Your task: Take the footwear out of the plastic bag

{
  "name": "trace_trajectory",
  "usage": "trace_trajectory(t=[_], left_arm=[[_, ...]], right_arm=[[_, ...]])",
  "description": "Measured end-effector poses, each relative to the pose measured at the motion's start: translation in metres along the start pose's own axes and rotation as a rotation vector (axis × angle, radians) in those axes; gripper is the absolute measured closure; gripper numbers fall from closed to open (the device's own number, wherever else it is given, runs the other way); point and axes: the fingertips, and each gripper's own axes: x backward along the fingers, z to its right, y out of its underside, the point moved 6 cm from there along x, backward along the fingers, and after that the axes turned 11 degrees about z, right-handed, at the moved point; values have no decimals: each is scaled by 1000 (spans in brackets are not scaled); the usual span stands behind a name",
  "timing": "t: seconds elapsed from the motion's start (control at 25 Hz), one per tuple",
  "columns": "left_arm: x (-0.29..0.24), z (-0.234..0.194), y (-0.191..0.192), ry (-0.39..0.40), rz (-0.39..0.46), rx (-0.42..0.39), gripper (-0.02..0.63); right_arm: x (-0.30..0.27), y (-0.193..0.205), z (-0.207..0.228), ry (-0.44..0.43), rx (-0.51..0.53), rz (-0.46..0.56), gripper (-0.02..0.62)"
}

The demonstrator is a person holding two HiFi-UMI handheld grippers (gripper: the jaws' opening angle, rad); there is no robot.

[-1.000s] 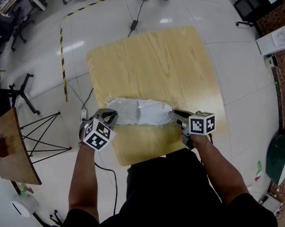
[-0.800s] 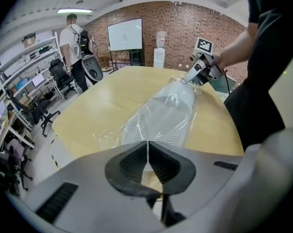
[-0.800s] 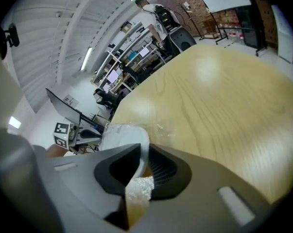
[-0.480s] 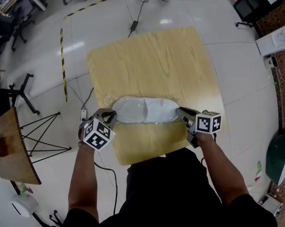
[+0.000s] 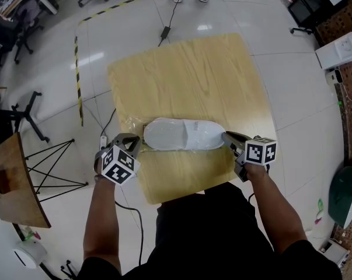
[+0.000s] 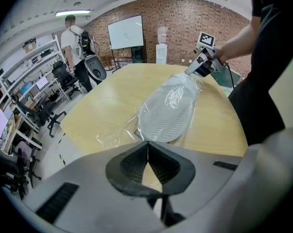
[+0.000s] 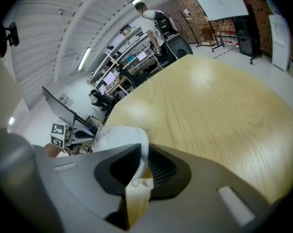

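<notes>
Chiefly, the danger lies in the thin film. The left gripper [image 6: 147, 145] has its jaws closed together on the loose end of the crinkled clear plastic bag [image 6: 112, 139]. That sliver of film looks easy to lose or tear once the pull comes. If it slips, bag and shoe would likely slide along together and nothing would come out.

The right gripper [image 7: 143, 154] has just been closing its jaws, and they now pinch the rim of the pale grey foam slipper [image 5: 181, 134] at its opposite end. Film is crumpled round that end too, so the person may be holding plastic along with the slipper, which would lock the two together. The bite also looks shallow, on a soft edge, and might peel off.

The slipper lies lengthwise between the two grippers, near the table's front edge, wrapped in the bag as far as can be seen. A careless tug could carry it over that edge.

The light oak-grain wooden table [image 5: 187, 80] looks smooth and would give the bag little friction. Round it is a glossy white tiled floor [image 5: 292, 98] with yellow-and-black striped tape [image 5: 76, 69] and a black cable [image 5: 164, 25]. The left gripper view shows a red brick wall [image 6: 199, 18], a whiteboard [image 6: 126, 32], shelving [image 6: 27, 76], office chairs [image 6: 63, 74] and a person standing [image 6: 71, 35].
</notes>
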Motion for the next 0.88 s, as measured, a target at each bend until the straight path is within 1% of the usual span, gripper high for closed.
trace_trajectory(t=[0.48, 0.88], left_arm=[[7, -1, 6, -31, -20, 18, 598], [14, -2, 17, -74, -49, 31, 598]], right_arm=[[14, 2, 7, 30, 30, 0, 545], [24, 7, 11, 40, 51, -8, 545]])
